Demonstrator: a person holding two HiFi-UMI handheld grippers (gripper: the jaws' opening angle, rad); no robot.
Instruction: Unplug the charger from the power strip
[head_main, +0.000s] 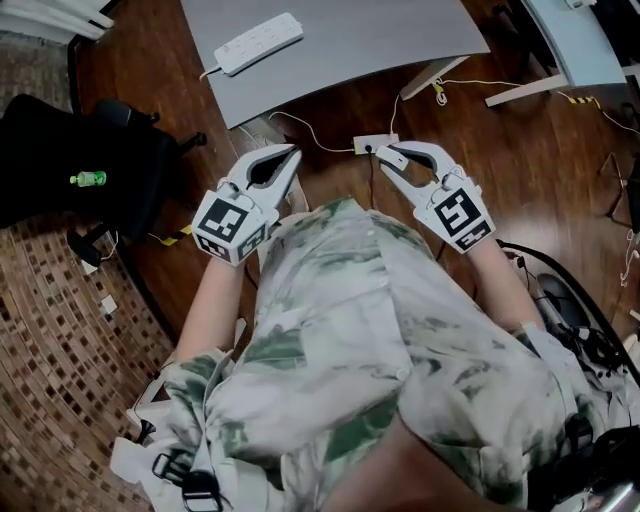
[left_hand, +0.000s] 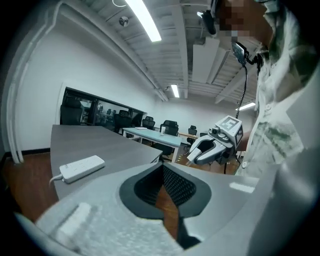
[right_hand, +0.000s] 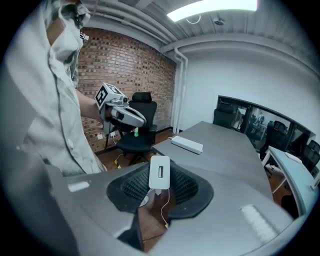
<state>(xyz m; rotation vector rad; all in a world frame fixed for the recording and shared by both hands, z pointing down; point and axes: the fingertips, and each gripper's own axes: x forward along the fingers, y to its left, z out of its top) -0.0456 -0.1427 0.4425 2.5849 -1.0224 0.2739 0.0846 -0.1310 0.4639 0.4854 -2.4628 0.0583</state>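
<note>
The white power strip lies on the grey table, far ahead of both grippers, and shows too in the left gripper view and the right gripper view. My right gripper is held up near the person's chest, shut on the small white charger. That charger stands between the jaws with a thin cable hanging below it. My left gripper is raised beside it, its tips together and nothing between them.
A black office chair with a green bottle stands at the left. A second pale table is at the far right. Loose cables run over the wooden floor under the grey table.
</note>
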